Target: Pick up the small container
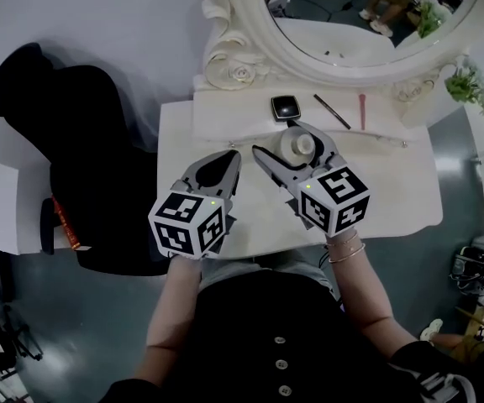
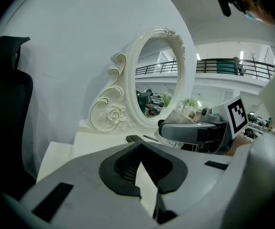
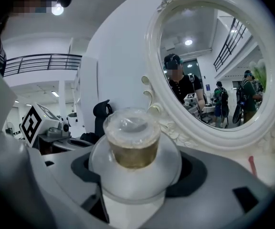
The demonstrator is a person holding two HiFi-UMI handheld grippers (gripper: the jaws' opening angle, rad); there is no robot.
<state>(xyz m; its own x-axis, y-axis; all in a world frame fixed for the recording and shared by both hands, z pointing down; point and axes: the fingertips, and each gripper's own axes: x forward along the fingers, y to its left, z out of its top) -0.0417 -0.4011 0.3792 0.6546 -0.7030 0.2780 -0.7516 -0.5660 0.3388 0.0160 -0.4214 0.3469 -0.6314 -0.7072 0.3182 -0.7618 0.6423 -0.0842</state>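
The small container (image 1: 297, 146) is a round white jar with a clear cap over a brownish top. My right gripper (image 1: 299, 138) is shut on it, holding it upright above the white dressing table (image 1: 393, 187). In the right gripper view the small container (image 3: 133, 147) fills the middle, with the right gripper (image 3: 135, 168) clamped around its wide white base. My left gripper (image 1: 228, 156) hovers beside it on the left, shut with nothing in it. In the left gripper view the left gripper (image 2: 140, 148) has its dark pads meeting at the tips.
An ornate white oval mirror (image 1: 343, 32) stands at the back of the table. Before it lie a black compact (image 1: 285, 107), a dark pencil (image 1: 332, 112) and a pink stick (image 1: 362, 112). A black chair (image 1: 82, 158) is at the left, a small plant (image 1: 469, 82) at the right.
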